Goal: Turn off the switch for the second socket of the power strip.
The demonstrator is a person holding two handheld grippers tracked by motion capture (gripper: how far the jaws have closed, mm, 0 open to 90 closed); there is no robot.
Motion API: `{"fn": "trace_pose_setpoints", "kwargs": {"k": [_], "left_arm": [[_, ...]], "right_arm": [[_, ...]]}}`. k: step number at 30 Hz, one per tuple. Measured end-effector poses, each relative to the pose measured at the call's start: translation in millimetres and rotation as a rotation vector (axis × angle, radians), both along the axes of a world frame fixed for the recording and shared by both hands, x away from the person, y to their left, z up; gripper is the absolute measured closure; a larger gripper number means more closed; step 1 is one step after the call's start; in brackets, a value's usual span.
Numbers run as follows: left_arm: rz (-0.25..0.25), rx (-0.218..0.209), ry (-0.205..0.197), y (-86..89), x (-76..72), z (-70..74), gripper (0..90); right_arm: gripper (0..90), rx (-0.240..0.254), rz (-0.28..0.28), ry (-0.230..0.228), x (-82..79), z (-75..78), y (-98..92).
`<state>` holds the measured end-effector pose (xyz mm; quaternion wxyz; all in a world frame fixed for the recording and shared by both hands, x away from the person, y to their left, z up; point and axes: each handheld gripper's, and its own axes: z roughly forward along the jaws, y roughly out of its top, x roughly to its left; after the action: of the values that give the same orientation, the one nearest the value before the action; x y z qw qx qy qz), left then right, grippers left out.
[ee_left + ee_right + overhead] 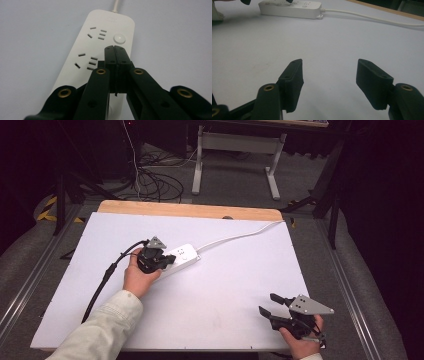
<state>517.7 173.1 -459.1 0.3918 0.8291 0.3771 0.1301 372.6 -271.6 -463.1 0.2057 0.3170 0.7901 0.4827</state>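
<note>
Over power strip (pixel 100 45), closed left claw (pixel 115 48).

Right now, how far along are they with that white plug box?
Nothing looks finished: the power strip lies flat, its sockets empty. In hand: the left gripper, fingers pressed together, hovers over the strip close to its round button. The right gripper waits open near the table's edge. Pressing the button probably remains.
</note>
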Motion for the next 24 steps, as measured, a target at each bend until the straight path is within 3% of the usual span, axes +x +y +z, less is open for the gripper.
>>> {"fn": "trace_pose_setpoints", "kwargs": {"k": [24], "left_arm": [[0.006, -0.004, 0.0, -1.6, 1.6, -5.2, 89.6]], "right_arm": [[38.3, -0.002, 0.001, 0.002, -0.1, -0.1, -0.3]]}}
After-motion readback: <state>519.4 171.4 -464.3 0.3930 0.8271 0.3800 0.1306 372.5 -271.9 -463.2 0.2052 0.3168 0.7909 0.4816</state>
